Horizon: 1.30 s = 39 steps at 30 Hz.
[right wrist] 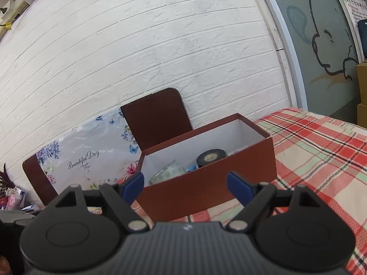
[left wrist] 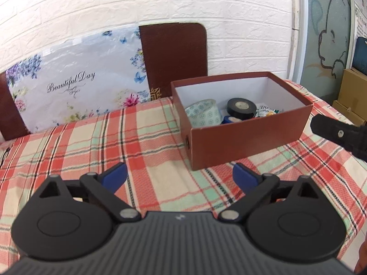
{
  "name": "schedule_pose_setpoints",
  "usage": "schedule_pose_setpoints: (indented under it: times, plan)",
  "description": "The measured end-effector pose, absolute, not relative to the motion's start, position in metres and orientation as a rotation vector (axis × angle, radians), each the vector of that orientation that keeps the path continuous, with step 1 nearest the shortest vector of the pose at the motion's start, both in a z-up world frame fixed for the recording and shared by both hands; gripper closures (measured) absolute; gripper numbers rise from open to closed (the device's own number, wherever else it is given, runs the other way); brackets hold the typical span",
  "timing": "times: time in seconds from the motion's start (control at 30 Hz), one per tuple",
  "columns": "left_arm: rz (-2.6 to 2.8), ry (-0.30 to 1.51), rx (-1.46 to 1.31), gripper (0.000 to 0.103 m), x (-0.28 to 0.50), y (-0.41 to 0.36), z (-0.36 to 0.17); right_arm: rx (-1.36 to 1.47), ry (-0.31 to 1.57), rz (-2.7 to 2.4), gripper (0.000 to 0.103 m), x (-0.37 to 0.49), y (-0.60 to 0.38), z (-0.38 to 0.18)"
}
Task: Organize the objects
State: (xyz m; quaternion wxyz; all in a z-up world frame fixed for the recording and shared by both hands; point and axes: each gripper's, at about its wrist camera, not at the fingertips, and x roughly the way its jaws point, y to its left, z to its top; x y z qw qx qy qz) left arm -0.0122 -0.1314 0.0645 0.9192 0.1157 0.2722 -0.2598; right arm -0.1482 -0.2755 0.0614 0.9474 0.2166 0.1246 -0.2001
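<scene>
Box (left wrist: 247, 135) ahead; both grippers' fingers (left wrist: 114, 176) spread, empty.

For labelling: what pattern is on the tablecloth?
Red, cream and mint-green plaid tablecloth with thin dark lines; clearest in the left wrist view.

Open brown box (left wrist: 250, 135), white inside, no lid on, upright on the plaid tablecloth (left wrist: 142, 142) near the far edge. Inside, on the floor: pale green patterned tape roll (left wrist: 203, 114) at left, tilted; black tape roll (left wrist: 241, 108) at middle, core hole facing up; small blue item (left wrist: 227, 119) in front between them; crumpled printed packet (left wrist: 266, 111) at right.
</scene>
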Motion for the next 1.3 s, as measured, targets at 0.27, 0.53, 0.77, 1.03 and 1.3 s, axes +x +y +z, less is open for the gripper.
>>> schedule_pose_setpoints:
  times: [0.27, 0.53, 0.77, 1.03, 1.3]
  plan:
    - [-0.5, 0.554, 0.24, 0.0, -0.017, -0.124, 0.063, 0.419, 0.259, -0.405, 0.014, -0.151, -0.263, 0.066]
    - [-0.466, 0.524, 0.261, 0.0, -0.021, -0.126, 0.06, 0.438, 0.254, -0.413, 0.009, -0.155, -0.266, 0.066]
    - [-0.412, 0.498, 0.301, 0.0, -0.024, -0.127, 0.057, 0.429, 0.263, -0.405, 0.009, -0.152, -0.264, 0.063]
    - [-0.408, 0.541, 0.306, 0.0, -0.021, -0.13, 0.052, 0.435, 0.276, -0.407, 0.007, -0.15, -0.267, 0.059]
    - [-0.412, 0.567, 0.317, 0.0, -0.018, -0.133, 0.046, 0.448, 0.289, -0.407, 0.006, -0.148, -0.269, 0.054]
